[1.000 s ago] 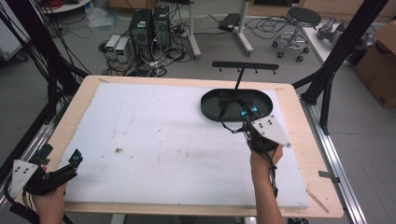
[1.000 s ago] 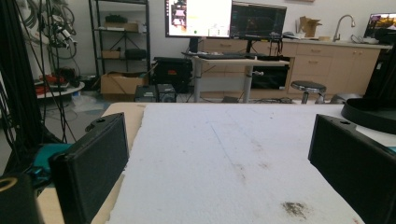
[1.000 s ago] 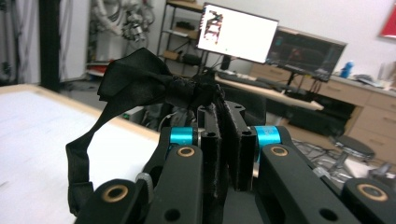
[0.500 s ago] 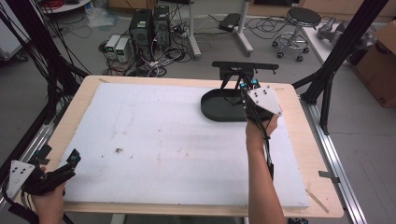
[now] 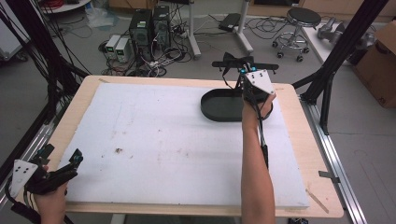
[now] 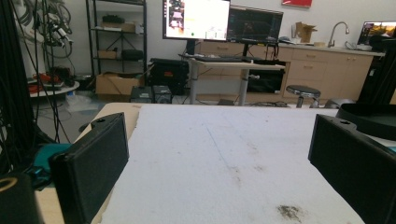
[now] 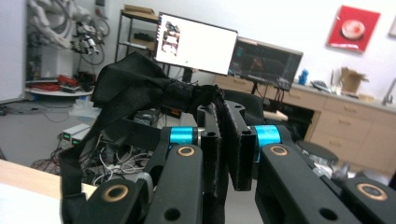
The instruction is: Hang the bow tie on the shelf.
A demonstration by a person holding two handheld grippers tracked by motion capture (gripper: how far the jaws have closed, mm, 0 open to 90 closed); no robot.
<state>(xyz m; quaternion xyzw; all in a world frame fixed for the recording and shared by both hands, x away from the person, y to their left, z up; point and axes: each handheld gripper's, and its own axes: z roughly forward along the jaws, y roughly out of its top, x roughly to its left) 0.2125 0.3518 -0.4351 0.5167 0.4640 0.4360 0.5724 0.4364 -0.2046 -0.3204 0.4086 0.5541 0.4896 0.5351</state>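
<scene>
The right gripper (image 5: 246, 71) is up in the air, over the far edge of the table (image 5: 187, 80). Its jaws are squeezed tight on a piece of black cloth (image 7: 140, 88). Most of the cloth bunches up to one side of the jaws, and a thin strip of it hangs down. Just under the gripper sits a black oval tray (image 5: 222, 106), on the white mat (image 5: 177, 144). A black bar (image 5: 268, 66) stands behind the tray, right by the gripper.

The left gripper (image 5: 56, 173) waits at the near corner of the table, far from the cloth. Its jaws are wide apart and hold nothing.

I think the step now is lifting the cloth up out of the tray. It looks like it may go over the bar next. For that, the right gripper should keep its tight hold and carry the cloth across slowly, so the hanging strip does not catch on anything.
</scene>
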